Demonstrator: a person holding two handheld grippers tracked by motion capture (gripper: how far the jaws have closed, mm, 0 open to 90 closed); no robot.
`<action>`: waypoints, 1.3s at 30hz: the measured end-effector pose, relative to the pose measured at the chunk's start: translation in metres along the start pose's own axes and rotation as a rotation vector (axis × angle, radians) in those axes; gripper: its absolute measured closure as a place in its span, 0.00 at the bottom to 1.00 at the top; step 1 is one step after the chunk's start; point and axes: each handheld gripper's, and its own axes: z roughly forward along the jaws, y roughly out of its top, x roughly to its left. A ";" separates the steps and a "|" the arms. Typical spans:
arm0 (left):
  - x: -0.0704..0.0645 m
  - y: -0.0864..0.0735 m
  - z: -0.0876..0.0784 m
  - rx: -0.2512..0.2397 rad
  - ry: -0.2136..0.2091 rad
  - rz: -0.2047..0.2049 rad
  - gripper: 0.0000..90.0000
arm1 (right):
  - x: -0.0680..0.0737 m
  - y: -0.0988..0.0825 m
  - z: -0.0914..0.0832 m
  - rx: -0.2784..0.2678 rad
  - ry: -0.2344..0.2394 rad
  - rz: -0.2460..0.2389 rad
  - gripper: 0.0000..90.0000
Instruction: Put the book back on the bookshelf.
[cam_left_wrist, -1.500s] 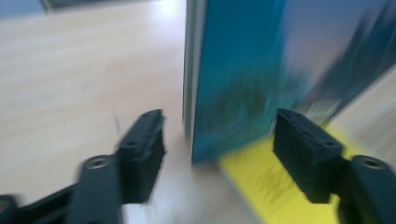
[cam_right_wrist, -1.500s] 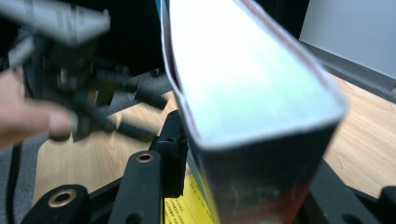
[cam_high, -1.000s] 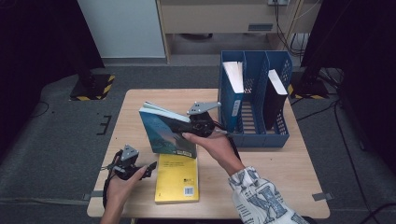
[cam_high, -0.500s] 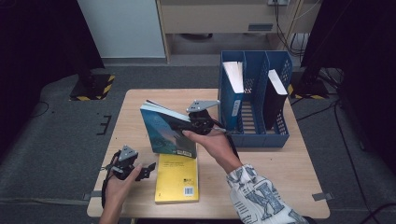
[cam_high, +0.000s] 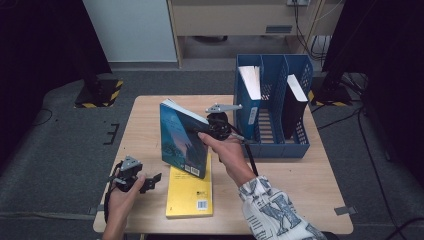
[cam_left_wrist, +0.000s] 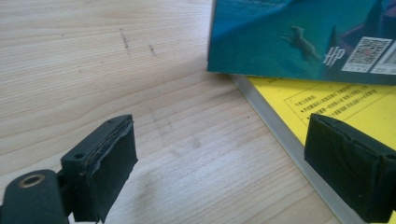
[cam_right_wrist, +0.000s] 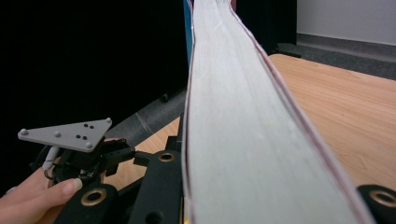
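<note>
**Now lifting: teal book clamped and raised on edge, ready for the file rack**

Clearly the step in hand is the pick-up of the teal paperback (cam_high: 184, 141). The right tool (cam_high: 199, 132) has just been closing, and its jaws are clamped on the book's page edge; in the right gripper view the pale page block (cam_right_wrist: 243, 140) runs straight up from between the jaws. The book stands tilted on edge near the middle of the counter (cam_high: 300, 190), its lower corner over the yellow book (cam_high: 191, 192), which lies flat at about 6 o'clock from it. Whether the two books touch cannot be told.

The left tool (cam_high: 150, 179) rests low at roughly 8 o'clock from the teal book, jaws apart and holding nothing; in its own view bare wood shows between the pads (cam_left_wrist: 109, 170).

As a judgement, the next move calls for carrying the book toward 2 o'clock, to the blue file rack (cam_high: 272, 145), turning it upright and threading it into a free slot. Two slots already hold a book or folder each, so the gap has to be chosen with care, and the thin grip on the pages could let the covers flop open.

Readable marks: the teal back cover carries the letters "HP" (cam_left_wrist: 337, 57) and a QR code (cam_left_wrist: 365, 51). The yellow cover bears a barcode (cam_high: 201, 205) and small print too fine to read.
</note>
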 end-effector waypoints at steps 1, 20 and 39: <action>0.001 0.000 0.000 0.004 0.000 -0.002 0.10 | 0.000 0.000 0.000 -0.001 -0.004 0.004 0.82; 0.012 -0.005 0.006 0.067 0.027 -0.040 0.09 | 0.000 -0.002 -0.025 -0.017 -0.053 0.067 0.82; 0.013 -0.010 0.016 0.130 0.079 -0.005 0.09 | -0.002 -0.012 -0.067 -0.049 -0.079 0.065 0.82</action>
